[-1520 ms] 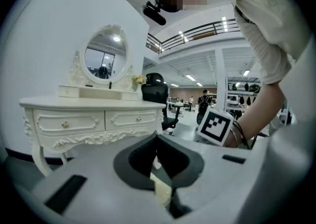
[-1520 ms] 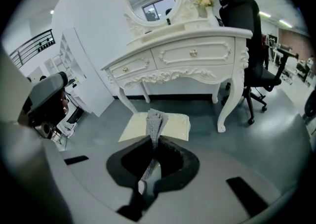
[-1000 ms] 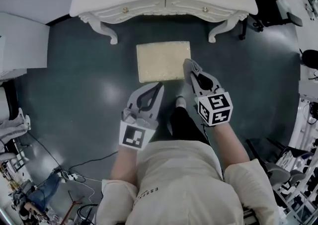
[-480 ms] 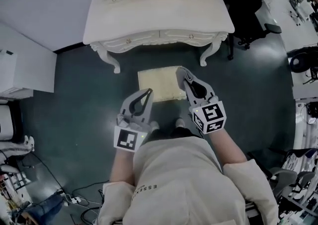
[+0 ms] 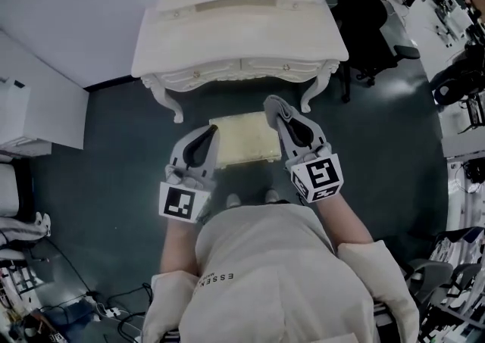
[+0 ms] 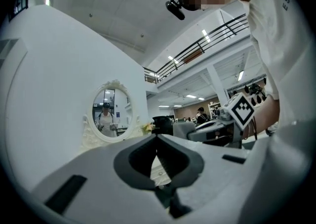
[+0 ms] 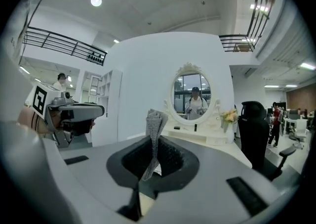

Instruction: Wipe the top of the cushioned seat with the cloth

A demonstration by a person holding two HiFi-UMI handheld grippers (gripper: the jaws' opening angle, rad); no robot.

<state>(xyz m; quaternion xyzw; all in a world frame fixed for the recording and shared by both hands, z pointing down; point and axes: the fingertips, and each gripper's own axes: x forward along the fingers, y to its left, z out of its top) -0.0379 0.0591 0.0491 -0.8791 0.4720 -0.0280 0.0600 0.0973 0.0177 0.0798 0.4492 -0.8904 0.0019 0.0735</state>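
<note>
Right gripper (image 5: pixel 274 110) clenched on the grey cloth (image 7: pixel 155 119) — pinched flat between both fingers (image 7: pixel 174 158), folded end standing up past the tips. Left gripper (image 5: pixel 208 132) closed tip to tip, nothing in between. Cushioned seat (image 5: pixel 242 141) down on the floor (image 5: pixel 114 152), in front of the white dressing table (image 5: pixel 239 38). From the head view, cloth over the seat's far right corner — left gripper's tips at its left edge. Both grippers aimed toward the oval mirror (image 7: pixel 192 92).
</note>
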